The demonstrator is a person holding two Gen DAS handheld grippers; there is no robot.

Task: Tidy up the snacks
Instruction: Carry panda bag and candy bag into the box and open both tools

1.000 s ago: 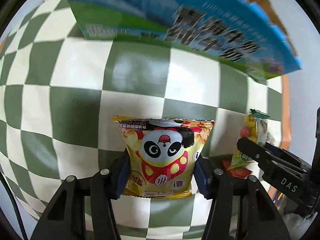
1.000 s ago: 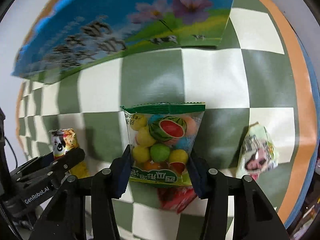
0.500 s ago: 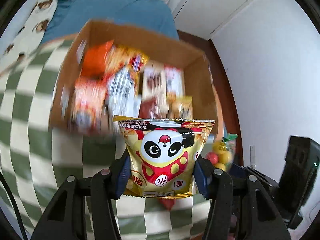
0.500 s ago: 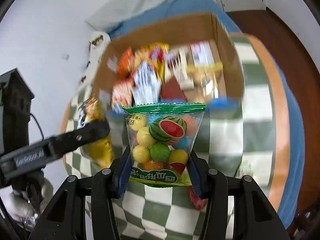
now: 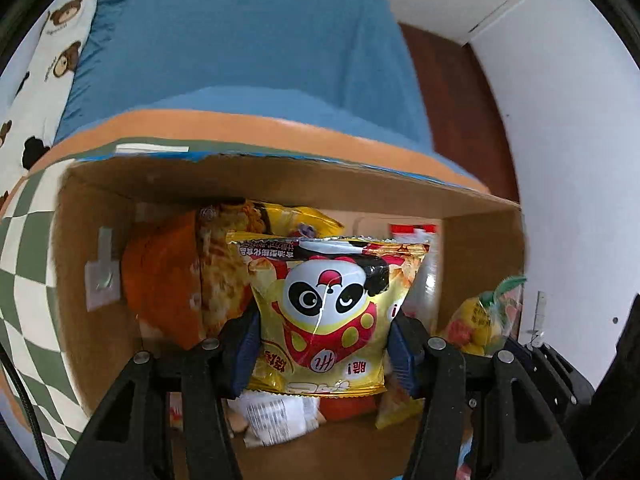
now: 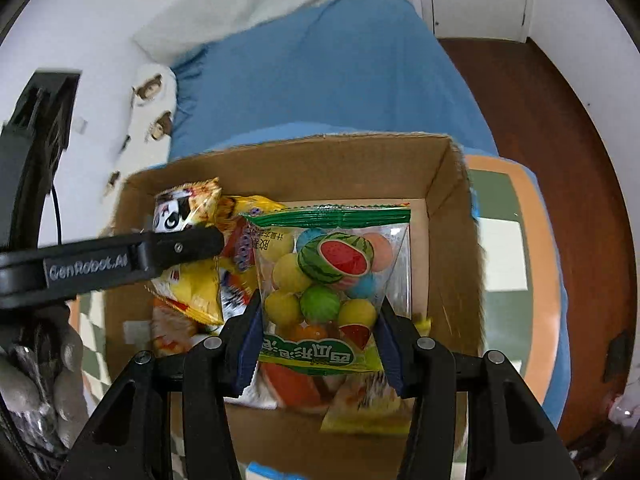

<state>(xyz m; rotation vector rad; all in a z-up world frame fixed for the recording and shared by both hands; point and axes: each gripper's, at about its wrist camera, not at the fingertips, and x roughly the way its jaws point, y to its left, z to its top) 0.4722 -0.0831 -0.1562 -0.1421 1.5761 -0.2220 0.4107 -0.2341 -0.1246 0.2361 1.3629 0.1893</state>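
We have both packets over the cardboard box [image 6: 456, 240] now. Our left gripper [image 5: 324, 344] is clamped on the panda snack bag [image 5: 328, 308], and our right gripper [image 6: 320, 340] is pinching the watermelon candy bag [image 6: 332, 284] by its lower sides. Each bag hangs just above the snacks already piled inside.

Here's the risk: the two grippers sit close together, left finger [image 6: 132, 260] just beside the candy bag, so a careless release could knock one packet against the other. The pile on the left looks high, though motion blur makes that hard to judge, and the panda bag could slide off it and over the wall.

Both bags stand with top seals pointing away from us toward the box's far wall, long axis running along the fingers.
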